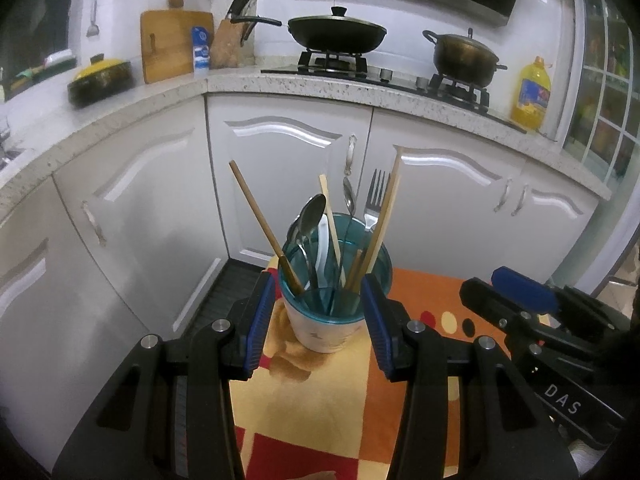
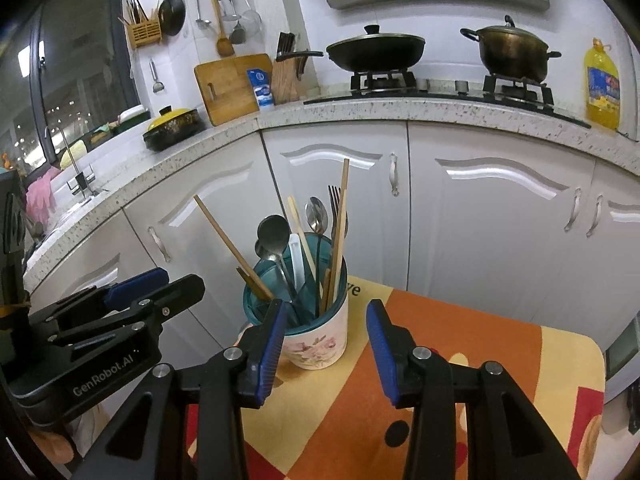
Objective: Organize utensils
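A white flowered cup [image 2: 318, 344] with a teal plastic insert [image 1: 334, 264] stands near the far left corner of a small table covered by an orange and yellow cloth [image 2: 460, 344]. It is full of upright utensils: wooden chopsticks [image 1: 256, 220], dark metal spoons [image 2: 273, 234], a fork [image 1: 376, 196] and a white plastic spoon [image 2: 295, 260].

The left gripper [image 1: 318, 320] is wide open and holds nothing; its blue pads sit either side of the cup, close to its walls, though whether they touch is unclear. The right gripper [image 2: 326, 344] is also wide open and empty, just right of the cup, with its left pad in front of the cup's rim.

Beyond the table are white cabinet doors [image 2: 336, 208] and a speckled counter [image 1: 304, 84] with a black wok [image 1: 336, 34], a dark pot [image 2: 512, 54], a yellow oil bottle [image 1: 532, 96], a knife block [image 2: 286, 78] and a cutting board [image 1: 172, 44].
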